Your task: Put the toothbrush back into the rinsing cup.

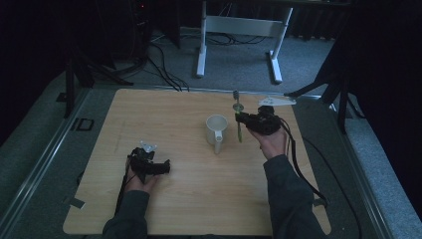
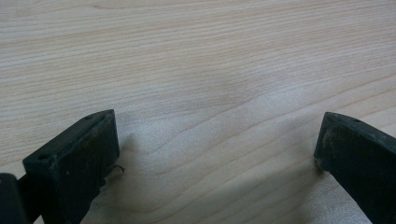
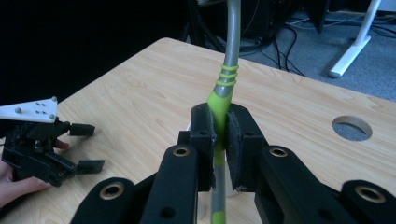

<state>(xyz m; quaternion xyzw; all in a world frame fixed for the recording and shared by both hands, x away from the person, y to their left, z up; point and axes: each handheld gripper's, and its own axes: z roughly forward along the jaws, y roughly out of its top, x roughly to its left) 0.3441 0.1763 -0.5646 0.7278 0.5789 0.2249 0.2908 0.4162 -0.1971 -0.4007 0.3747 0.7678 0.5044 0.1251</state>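
While the white mug (image 1: 217,128) stands upright near the middle of the wooden table (image 1: 189,199), its handle points toward 6 o'clock and its inside looks empty, though the picture is dim. At 3 o'clock of the mug, just beside it, the right gripper (image 3: 219,135) has its jaws clamped on a grey and green utensil (image 3: 223,88). In the high view its long axis runs from 12 to 6 o'clock, apart from the mug. The left gripper (image 1: 160,168) rests at 8 o'clock, jaws spread apart over bare wood.
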